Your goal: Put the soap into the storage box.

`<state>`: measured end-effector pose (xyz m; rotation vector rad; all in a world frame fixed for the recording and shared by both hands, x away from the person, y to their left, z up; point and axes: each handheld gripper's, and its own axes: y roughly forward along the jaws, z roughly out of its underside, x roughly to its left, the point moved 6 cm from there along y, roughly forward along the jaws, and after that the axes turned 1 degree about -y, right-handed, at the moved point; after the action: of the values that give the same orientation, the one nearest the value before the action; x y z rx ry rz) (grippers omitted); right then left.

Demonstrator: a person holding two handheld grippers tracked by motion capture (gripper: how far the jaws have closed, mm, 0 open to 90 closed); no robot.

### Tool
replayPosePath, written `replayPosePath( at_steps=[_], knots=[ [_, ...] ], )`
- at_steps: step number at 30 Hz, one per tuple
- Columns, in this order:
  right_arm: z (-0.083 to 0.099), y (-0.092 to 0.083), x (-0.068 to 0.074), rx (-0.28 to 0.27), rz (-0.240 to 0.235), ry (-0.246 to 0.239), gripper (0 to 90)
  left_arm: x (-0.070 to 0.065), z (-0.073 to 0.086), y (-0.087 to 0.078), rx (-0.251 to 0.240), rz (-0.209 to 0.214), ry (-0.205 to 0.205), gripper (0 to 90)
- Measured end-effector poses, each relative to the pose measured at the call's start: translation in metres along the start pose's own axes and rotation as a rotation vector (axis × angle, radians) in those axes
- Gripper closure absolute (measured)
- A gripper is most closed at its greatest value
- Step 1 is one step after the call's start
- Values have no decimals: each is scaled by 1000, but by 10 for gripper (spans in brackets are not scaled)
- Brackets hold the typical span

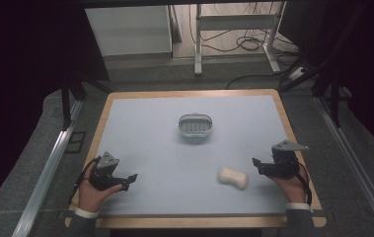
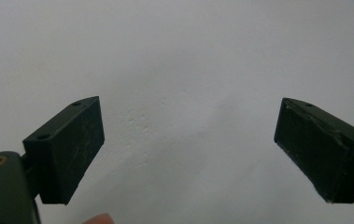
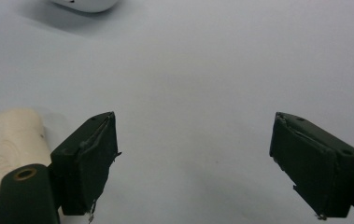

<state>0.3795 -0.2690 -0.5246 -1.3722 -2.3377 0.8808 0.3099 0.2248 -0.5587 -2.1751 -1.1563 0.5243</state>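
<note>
soap [image 1: 233, 177] is the thing to watch here, a cream bar with a pinched middle, lying on the pale blue mat [image 1: 155, 143] in the lower right part of the high view, just beside the right gripper [image 1: 256, 164]. that gripper has its jaws spread wide with nothing between them, and in the right gripper view the soap [image 3: 6, 144] sits at the lower left, outside the left jaw and not in the gap. if the jaws closed now they would likely catch only air, or one jaw could bump the bar and push it away across the smooth mat. soap is probably slick and rounded, so a squeeze on its fat end could make it pop out; the thin middle looks like the safer place to pinch. the left gripper [image 1: 130, 180] is at the lower left of the high view, well apart from the soap, also wide open and holding nothing, and its own view looks down on bare mat [image 2: 179, 56]. the soap dish [image 1: 195, 125], a small white oval tray with slots, sits near the middle of the mat, farther up the frame, and its edge peeks in at the top left of the right gripper view [image 3: 83, 3]. nothing lies between the soap and the dish, so the way looks free. the dish looks light, so a clumsy drop might slide it or miss its rim.
</note>
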Motion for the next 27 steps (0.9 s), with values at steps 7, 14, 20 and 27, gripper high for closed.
replayPosePath(
  at_steps=[7, 14, 20, 27],
  knots=[
    [-7, -11, 7, 51, -19, -18, 160, -3, 0, -1, -5, 17, -2, 87],
    [-15, -15, 15, 93, -14, -67, 165, -2, 0, -3, -15, 19, -4, 86],
    [-31, -18, 22, 111, -24, -124, 166, -3, 0, -2, -10, 20, -1, 86],
    [-44, -14, 32, 137, -59, -163, 186, -3, 0, -3, -11, 19, -3, 85]
  ],
)
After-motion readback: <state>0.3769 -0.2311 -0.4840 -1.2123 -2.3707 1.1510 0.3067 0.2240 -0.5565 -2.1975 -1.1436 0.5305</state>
